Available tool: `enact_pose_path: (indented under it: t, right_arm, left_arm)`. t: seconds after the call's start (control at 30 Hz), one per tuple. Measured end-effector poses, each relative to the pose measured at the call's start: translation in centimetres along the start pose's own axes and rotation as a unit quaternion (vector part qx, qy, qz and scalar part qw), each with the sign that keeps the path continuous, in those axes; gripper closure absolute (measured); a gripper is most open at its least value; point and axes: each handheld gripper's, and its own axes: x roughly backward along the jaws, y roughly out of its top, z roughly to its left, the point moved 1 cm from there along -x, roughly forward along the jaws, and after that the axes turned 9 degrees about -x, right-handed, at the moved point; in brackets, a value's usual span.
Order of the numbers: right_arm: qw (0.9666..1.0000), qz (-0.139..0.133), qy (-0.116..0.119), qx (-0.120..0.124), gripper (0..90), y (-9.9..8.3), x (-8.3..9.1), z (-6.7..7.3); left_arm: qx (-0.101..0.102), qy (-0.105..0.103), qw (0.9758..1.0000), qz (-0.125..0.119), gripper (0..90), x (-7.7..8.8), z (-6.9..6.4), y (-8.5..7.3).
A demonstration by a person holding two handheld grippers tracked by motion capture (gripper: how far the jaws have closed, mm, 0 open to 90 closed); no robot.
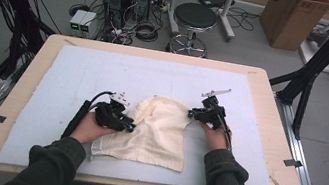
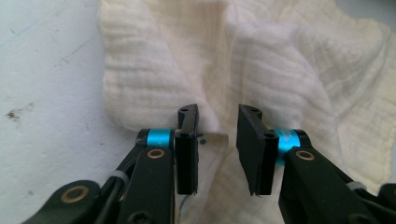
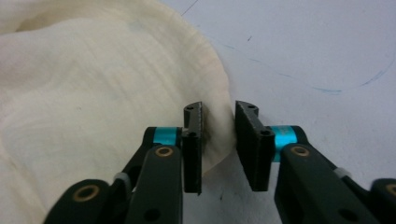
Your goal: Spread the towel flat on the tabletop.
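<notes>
Both hands (image 1: 90,128) low, flanking cloth (image 1: 156,131)

A high camera looks forward and down; both gripper cameras look closely at the shared cloth (image 1: 156,131).

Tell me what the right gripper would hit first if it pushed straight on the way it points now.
Most likely the cream cloth: the right gripper already has the cloth's curved edge between its jaws, with a gap showing, and more cloth lies ahead-left. Depth is hard to judge.
</notes>
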Motion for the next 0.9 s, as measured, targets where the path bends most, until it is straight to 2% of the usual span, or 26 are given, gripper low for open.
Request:
enact_pose_path:
  t: [0.13,0.23,0.3,0.4,0.47,0.53,0.6,0.73,0.77,0.8,0.83,0.9]
  right_arm:
    - [0.9998,0.013,0.000,0.017,83.7,0.0,0.3,0.0]
    - [0.9996,0.018,-0.007,0.022,84.2,-0.1,0.5,0.0]
    - [0.9994,0.020,-0.012,0.027,84.2,-0.1,0.6,-0.1]
    - [0.9992,0.019,-0.017,0.030,84.2,-0.1,0.7,-0.2]
    - [0.9992,0.019,-0.019,0.030,84.2,-0.1,0.7,-0.4]
    - [0.9992,0.018,-0.020,0.030,84.2,-0.1,0.8,-0.5]
    - [0.9993,0.018,-0.021,0.027,84.2,-0.1,0.9,-0.7]
    - [0.9992,0.017,-0.023,0.027,84.2,-0.2,1.1,-1.1]
    - [0.9991,0.017,-0.024,0.030,84.3,-0.2,1.1,-1.3]
    - [0.9991,0.017,-0.026,0.028,84.3,-0.2,1.2,-1.4]
    - [0.9990,0.016,-0.029,0.029,84.3,-0.2,1.3,-1.5]
    - [0.9992,0.015,-0.027,0.023,84.3,-0.3,1.4,-1.9]
  left_arm:
    - [0.018,0.005,0.9995,-0.026,68.4,1.2,0.8,-0.1]
    - [0.025,0.015,0.9989,-0.037,68.9,1.8,1.2,0.0]
    - [0.034,0.022,0.9978,-0.052,70.2,2.2,1.7,0.1]
    - [0.046,0.039,0.9968,-0.054,71.3,2.8,2.7,0.5]
    - [0.055,0.061,0.9945,-0.065,71.8,3.0,3.3,1.0]
    - [0.073,0.091,0.9906,-0.072,72.4,2.9,4.1,1.2]
    - [0.090,0.112,0.9868,-0.074,73.4,2.6,4.7,1.1]
    - [0.129,0.138,0.9789,-0.079,72.4,1.6,6.3,0.7]
    - [0.137,0.136,0.9775,-0.085,69.7,1.4,6.5,0.6]
    - [0.144,0.133,0.9768,-0.086,66.0,1.2,6.8,0.5]
    - [0.148,0.128,0.9771,-0.083,64.5,0.8,7.0,0.5]
    - [0.143,0.121,0.9793,-0.076,58.6,0.2,7.2,0.5]
